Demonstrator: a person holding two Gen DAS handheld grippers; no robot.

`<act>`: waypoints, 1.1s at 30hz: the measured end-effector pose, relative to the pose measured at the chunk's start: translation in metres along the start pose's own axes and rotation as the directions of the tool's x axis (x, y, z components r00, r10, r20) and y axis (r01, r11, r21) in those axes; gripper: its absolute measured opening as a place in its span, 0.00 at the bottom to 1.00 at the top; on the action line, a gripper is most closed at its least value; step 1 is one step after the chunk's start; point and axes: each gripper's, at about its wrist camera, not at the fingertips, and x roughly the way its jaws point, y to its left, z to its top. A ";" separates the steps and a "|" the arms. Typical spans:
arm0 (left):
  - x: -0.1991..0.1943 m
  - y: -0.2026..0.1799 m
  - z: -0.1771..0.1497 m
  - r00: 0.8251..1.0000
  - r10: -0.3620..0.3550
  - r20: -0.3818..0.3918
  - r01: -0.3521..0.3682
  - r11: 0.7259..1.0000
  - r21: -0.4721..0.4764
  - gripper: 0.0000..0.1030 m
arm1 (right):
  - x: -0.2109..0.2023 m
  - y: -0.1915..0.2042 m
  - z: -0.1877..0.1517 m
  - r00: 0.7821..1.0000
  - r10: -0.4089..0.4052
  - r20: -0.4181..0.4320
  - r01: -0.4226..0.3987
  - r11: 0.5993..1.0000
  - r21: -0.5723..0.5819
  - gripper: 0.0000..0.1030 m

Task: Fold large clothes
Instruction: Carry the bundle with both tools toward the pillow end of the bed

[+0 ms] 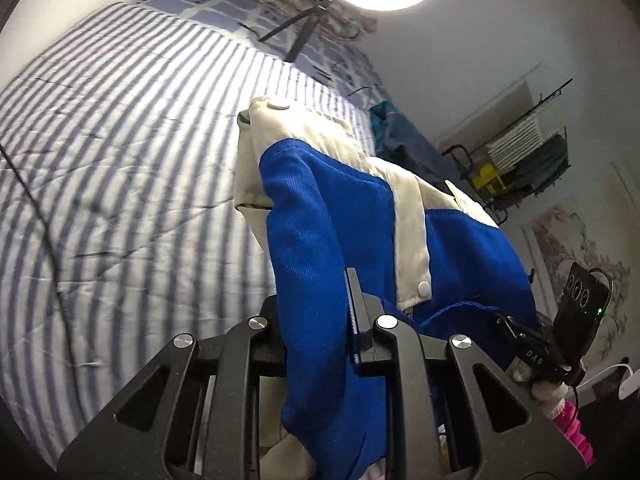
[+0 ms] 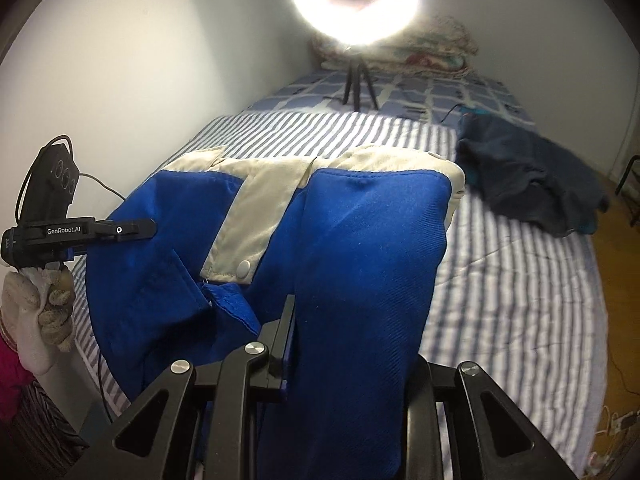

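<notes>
A blue garment (image 1: 320, 208) with cream panels and white snap buttons hangs lifted above the striped bed (image 1: 120, 160). My left gripper (image 1: 320, 312) is shut on a bunched blue fold of it; one finger (image 1: 354, 300) shows and the cloth hides the other. In the right wrist view the same garment (image 2: 360, 240) drapes over my right gripper (image 2: 340, 340), which is shut on a blue fold beside its visible finger (image 2: 286, 328). The left gripper (image 2: 136, 229), held by a gloved hand (image 2: 48, 304), bites the garment's left edge. The right gripper (image 1: 516, 332) shows at the garment's right edge.
A ring light on a small tripod (image 2: 358, 80) stands at the head of the bed before folded quilts (image 2: 432, 52). A dark blue garment (image 2: 528, 176) lies crumpled on the bed's right side. A wall (image 2: 140, 60) runs along the left. A wire rack (image 1: 528, 148) stands off the bed.
</notes>
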 end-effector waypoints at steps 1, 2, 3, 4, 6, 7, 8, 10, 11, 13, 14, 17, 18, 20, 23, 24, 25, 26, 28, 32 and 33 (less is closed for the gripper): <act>0.003 -0.004 0.002 1.000 -0.006 0.001 0.006 1.000 -0.001 0.17 | -0.005 -0.003 -0.001 1.000 -0.009 0.006 0.009 1.000 -0.002 0.23; 0.007 -0.010 0.004 1.000 -0.013 0.002 0.013 1.000 0.003 0.17 | -0.009 -0.008 0.000 1.000 -0.019 0.015 0.019 1.000 -0.001 0.23; 0.011 -0.016 0.006 1.000 -0.018 0.001 0.018 1.000 0.011 0.17 | -0.013 -0.013 0.000 0.999 -0.025 0.022 0.025 1.000 0.002 0.23; 0.015 -0.022 0.010 1.000 -0.024 0.001 0.024 1.000 0.016 0.17 | -0.015 -0.017 0.001 0.999 -0.029 0.027 0.029 1.000 0.006 0.23; 0.025 -0.035 0.019 0.999 -0.041 0.001 0.041 0.998 0.037 0.17 | -0.018 -0.030 0.004 0.998 -0.039 0.039 0.038 0.999 0.018 0.23; 0.029 -0.041 0.023 0.999 -0.046 0.001 0.046 0.998 0.051 0.17 | -0.021 -0.038 0.006 0.998 -0.044 0.046 0.043 0.999 0.026 0.23; 0.035 -0.048 0.028 0.999 -0.050 0.002 0.050 0.997 0.061 0.17 | -0.022 -0.044 0.008 0.998 -0.048 0.051 0.046 0.998 0.031 0.23; 0.046 -0.060 0.038 0.998 -0.064 0.001 0.063 0.995 0.075 0.17 | -0.026 -0.060 0.014 0.996 -0.060 0.064 0.057 0.997 0.043 0.23; 0.053 -0.067 0.044 0.997 -0.072 0.001 0.072 0.994 0.083 0.17 | -0.027 -0.069 0.018 0.995 -0.070 0.071 0.067 0.997 0.046 0.23; 0.067 -0.078 0.055 0.996 -0.087 0.000 0.087 0.992 0.096 0.17 | -0.029 -0.083 0.025 0.993 -0.087 0.081 0.082 0.995 0.053 0.23; 0.073 -0.082 0.060 0.996 -0.093 0.000 0.093 0.990 0.102 0.17 | -0.030 -0.089 0.029 0.992 -0.095 0.086 0.090 0.994 0.057 0.23; 0.099 -0.102 0.082 0.993 -0.117 -0.001 0.116 0.986 0.123 0.17 | -0.030 -0.112 0.041 0.987 -0.124 0.099 0.118 0.991 0.067 0.23; 0.106 -0.106 0.087 0.993 -0.122 -0.001 0.121 0.985 0.126 0.17 | -0.031 -0.119 0.046 0.985 -0.136 0.103 0.129 0.989 0.069 0.23; 0.124 -0.121 0.102 0.991 -0.136 -0.003 0.135 0.982 0.135 0.17 | -0.030 -0.139 0.058 0.981 -0.160 0.113 0.152 0.985 0.078 0.23; 0.150 -0.141 0.125 0.988 -0.151 -0.007 0.151 0.978 0.145 0.17 | -0.030 -0.160 0.077 0.973 -0.193 0.127 0.183 0.979 0.089 0.23; 0.158 -0.147 0.131 0.988 -0.154 -0.009 0.154 0.977 0.150 0.17 | -0.029 -0.167 0.083 0.970 -0.203 0.131 0.192 0.977 0.092 0.23; 0.168 -0.155 0.140 0.988 -0.155 -0.011 0.155 0.975 0.159 0.17 | -0.028 -0.174 0.089 0.968 -0.213 0.133 0.201 0.975 0.096 0.23; 0.177 -0.163 0.148 0.988 -0.154 -0.011 0.153 0.974 0.169 0.17 | -0.027 -0.182 0.096 0.966 -0.220 0.135 0.208 0.973 0.099 0.23; 0.196 -0.177 0.165 0.988 -0.153 -0.013 0.153 0.971 0.182 0.17 | -0.027 -0.200 0.110 0.962 -0.235 0.140 0.221 0.969 0.109 0.23; 0.232 -0.198 0.197 0.988 -0.153 -0.014 0.153 0.972 0.179 0.17 | -0.020 -0.234 0.139 0.953 -0.262 0.149 0.245 0.961 0.124 0.23; 0.242 -0.203 0.206 0.989 -0.149 -0.011 0.149 0.972 0.183 0.17 | -0.017 -0.241 0.147 0.951 -0.270 0.152 0.252 0.959 0.128 0.23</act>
